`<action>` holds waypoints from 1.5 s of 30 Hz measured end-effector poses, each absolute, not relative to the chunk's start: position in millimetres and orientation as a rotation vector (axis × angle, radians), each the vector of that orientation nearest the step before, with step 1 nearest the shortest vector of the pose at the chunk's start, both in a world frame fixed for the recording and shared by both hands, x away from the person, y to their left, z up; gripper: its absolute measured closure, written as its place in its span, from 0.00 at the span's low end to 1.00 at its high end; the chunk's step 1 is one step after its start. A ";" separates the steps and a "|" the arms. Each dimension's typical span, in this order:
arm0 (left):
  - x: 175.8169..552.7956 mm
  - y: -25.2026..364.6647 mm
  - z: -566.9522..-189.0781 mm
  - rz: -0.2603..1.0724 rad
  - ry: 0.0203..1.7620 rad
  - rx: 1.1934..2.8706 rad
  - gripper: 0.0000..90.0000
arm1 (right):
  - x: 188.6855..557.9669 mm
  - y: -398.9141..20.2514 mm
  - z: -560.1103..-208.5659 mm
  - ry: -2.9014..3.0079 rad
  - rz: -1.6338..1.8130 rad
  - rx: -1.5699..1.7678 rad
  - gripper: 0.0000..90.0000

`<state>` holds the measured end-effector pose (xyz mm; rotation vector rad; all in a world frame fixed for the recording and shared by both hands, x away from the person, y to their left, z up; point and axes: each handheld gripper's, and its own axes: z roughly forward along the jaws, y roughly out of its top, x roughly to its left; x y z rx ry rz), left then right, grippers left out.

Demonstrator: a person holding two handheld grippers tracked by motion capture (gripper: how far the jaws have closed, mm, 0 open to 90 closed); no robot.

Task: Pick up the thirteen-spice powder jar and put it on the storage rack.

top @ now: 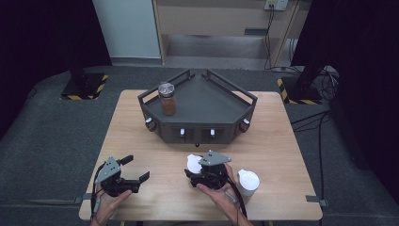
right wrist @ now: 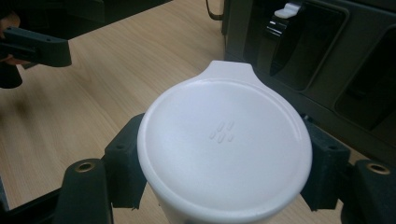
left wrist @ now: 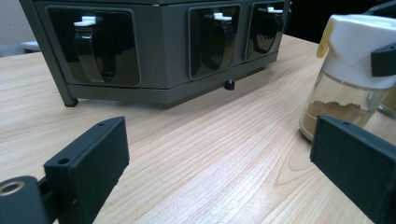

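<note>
My right gripper [top: 195, 171] is shut on a glass spice jar with a white lid [top: 193, 163] that stands on the wooden table just in front of the rack. From the right gripper view I look down on that round lid [right wrist: 224, 140], with the black fingers [right wrist: 123, 163] pressed against its two sides. In the left gripper view the same jar [left wrist: 348, 84] holds tan powder low down. My left gripper [top: 136, 167] rests open near the front left of the table, its jaws [left wrist: 222, 158] wide apart over bare wood.
A dark grey angular rack [top: 207, 99] stands at the middle back of the table [top: 141, 136], with a brown-filled jar [top: 167, 99] on its left side and lever slots [left wrist: 100, 46] along the front. A second white-lidded jar [top: 248, 181] stands by my right hand.
</note>
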<state>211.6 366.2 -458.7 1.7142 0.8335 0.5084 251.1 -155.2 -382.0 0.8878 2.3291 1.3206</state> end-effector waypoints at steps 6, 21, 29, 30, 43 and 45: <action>211.8 366.1 -458.7 0.508 0.832 1.716 0.04 | 252.8 -157.2 -366.9 2.332 1.327 0.850 0.34; 212.5 365.9 -458.9 0.505 0.833 1.718 0.04 | 275.5 -163.5 -311.9 2.373 1.344 0.826 0.34; 212.9 365.7 -458.6 0.501 0.834 1.721 0.04 | 289.2 -160.4 -286.3 2.393 1.331 0.823 0.34; 213.0 365.7 -458.7 0.500 0.833 1.721 0.04 | 291.2 -159.7 -283.2 2.396 1.326 0.818 0.34; 213.9 365.1 -458.6 0.499 0.836 1.728 0.04 | 316.7 -152.8 -238.0 2.367 1.296 0.801 0.34; 214.0 365.1 -458.5 0.498 0.836 1.729 0.04 | 319.5 -151.7 -230.3 2.358 1.296 0.794 0.34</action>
